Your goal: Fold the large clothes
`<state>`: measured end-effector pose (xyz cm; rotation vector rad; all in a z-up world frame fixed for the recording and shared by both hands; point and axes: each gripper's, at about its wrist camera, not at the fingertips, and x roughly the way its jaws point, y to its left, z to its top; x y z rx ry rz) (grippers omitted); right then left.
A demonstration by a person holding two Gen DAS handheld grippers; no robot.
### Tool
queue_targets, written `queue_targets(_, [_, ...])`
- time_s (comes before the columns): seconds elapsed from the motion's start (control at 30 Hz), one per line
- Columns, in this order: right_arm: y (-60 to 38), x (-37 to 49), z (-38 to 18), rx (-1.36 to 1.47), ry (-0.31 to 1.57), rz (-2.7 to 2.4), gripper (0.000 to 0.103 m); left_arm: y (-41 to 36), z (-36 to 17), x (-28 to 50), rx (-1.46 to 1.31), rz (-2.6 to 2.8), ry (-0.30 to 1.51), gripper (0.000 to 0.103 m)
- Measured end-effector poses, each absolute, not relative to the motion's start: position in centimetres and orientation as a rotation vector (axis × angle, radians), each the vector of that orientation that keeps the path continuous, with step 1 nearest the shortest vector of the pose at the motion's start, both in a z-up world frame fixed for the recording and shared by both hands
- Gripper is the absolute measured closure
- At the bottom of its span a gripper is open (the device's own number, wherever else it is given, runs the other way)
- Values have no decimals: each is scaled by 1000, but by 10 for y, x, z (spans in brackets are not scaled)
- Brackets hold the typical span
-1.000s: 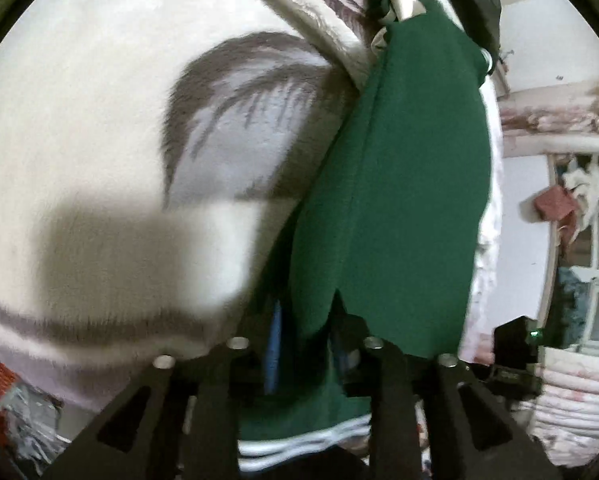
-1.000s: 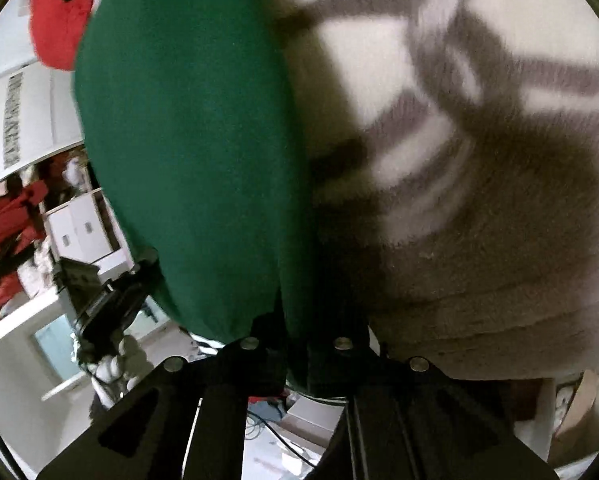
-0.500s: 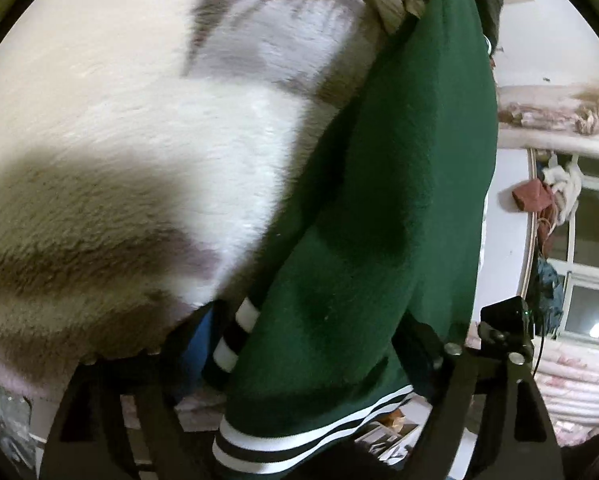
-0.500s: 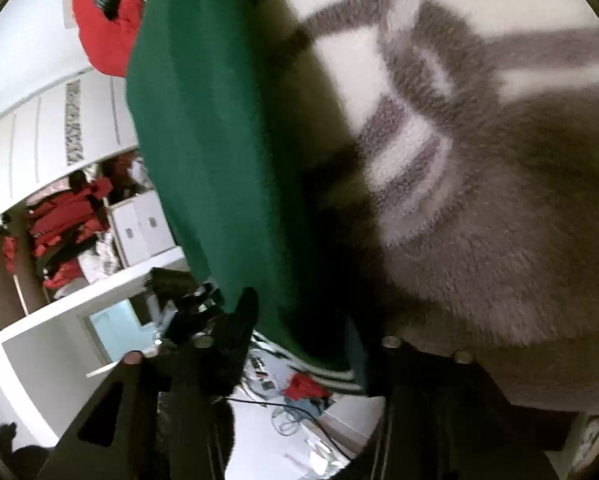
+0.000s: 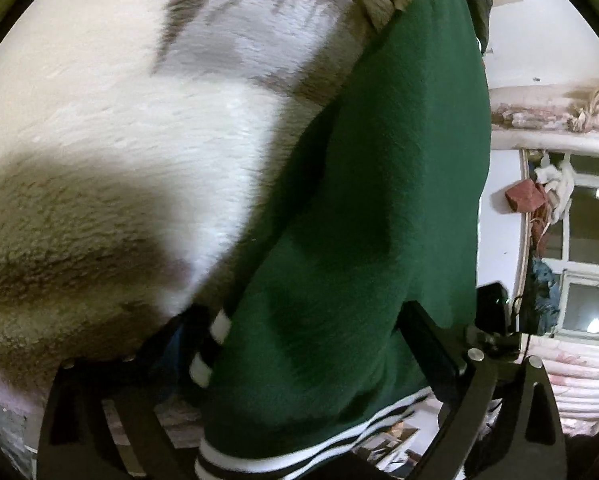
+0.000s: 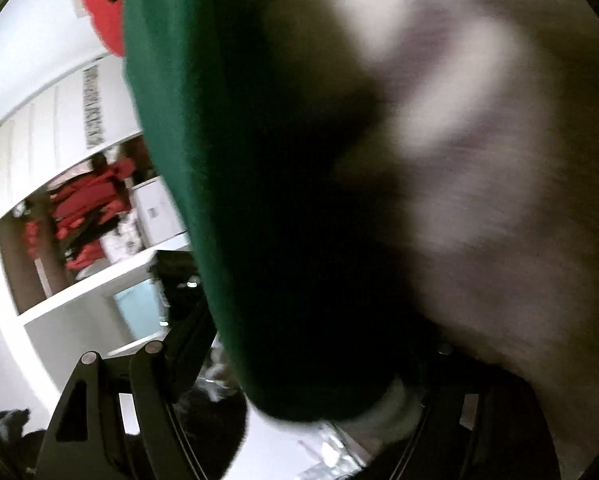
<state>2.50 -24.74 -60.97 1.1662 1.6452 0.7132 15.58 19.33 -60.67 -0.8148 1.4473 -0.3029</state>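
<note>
A cluttered bedroom; the work surface is a bed under a cream fleece blanket (image 5: pixel 111 128) with grey pattern. The left claw (image 5: pixel 299 364) stands spread wide, released, the green garment (image 5: pixel 379 200) bulging between its fingers, striped hem nearest the camera. The right claw (image 6: pixel 299 364) also appears parted, the same green garment (image 6: pixel 219 160) filling the gap; whether it grips cannot be told, the view being blurred. Beyond each claw the garment lies folded lengthwise on the blanket. Judged partly done: further folds remain. A label on the white wardrobe (image 6: pixel 71 112) beyond the right claw is illegible.
</note>
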Motion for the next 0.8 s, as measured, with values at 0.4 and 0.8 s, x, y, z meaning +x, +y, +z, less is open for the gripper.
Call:
queue_targets(0.4, [-189, 21, -585, 1137, 1635, 635, 88, 186, -547, 125, -780, -282, 1339, 83])
queue_targets(0.8, [-178, -33, -507, 1225, 1746, 652, 88, 180, -472, 86, -983, -298, 1312, 83])
